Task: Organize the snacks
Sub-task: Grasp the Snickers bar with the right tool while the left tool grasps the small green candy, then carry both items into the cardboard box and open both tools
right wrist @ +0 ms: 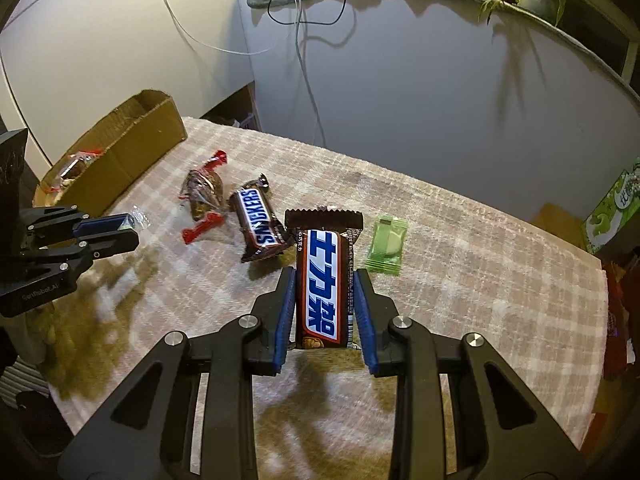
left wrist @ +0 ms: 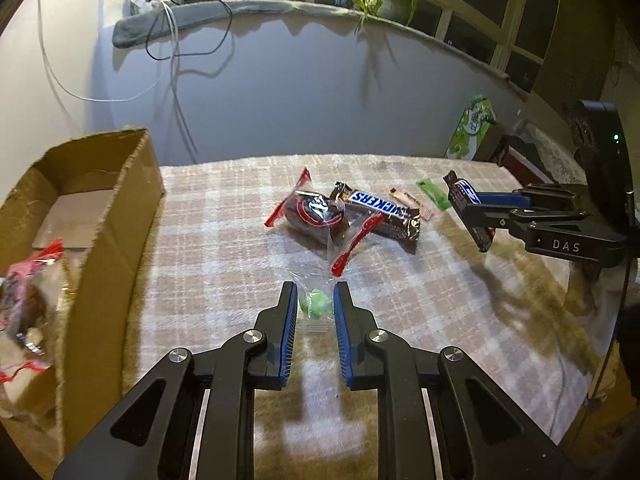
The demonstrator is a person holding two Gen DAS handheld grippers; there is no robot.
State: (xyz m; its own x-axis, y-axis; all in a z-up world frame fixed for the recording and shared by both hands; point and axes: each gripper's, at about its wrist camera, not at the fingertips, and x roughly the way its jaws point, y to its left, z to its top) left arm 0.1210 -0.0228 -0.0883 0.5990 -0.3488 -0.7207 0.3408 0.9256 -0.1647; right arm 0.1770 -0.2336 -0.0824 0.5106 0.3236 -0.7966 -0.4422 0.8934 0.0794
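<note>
My left gripper [left wrist: 314, 286] is shut on a green candy in a clear wrapper [left wrist: 316, 306], held just above the plaid cloth. The right wrist view shows that gripper [right wrist: 132, 229] at the left, with the wrapper [right wrist: 138, 216] sticking out of its tips. My right gripper [right wrist: 325, 274] is shut on a brown chocolate bar with blue characters [right wrist: 322, 280], lifted off the cloth; from the left wrist view it [left wrist: 468, 204] is at the far right with the bar [left wrist: 464, 196] in it. An open cardboard box [left wrist: 100, 184] with wrapped snacks [left wrist: 28, 292] inside stands at the left.
On the cloth lie a Snickers bar [right wrist: 260, 224], a red-ended wrapped cake [right wrist: 204, 196], a green packet [right wrist: 386, 244] and a thin tan stick packet [left wrist: 412, 200]. A green carton [right wrist: 616, 208] stands past the table's right edge. Cables hang down the wall behind.
</note>
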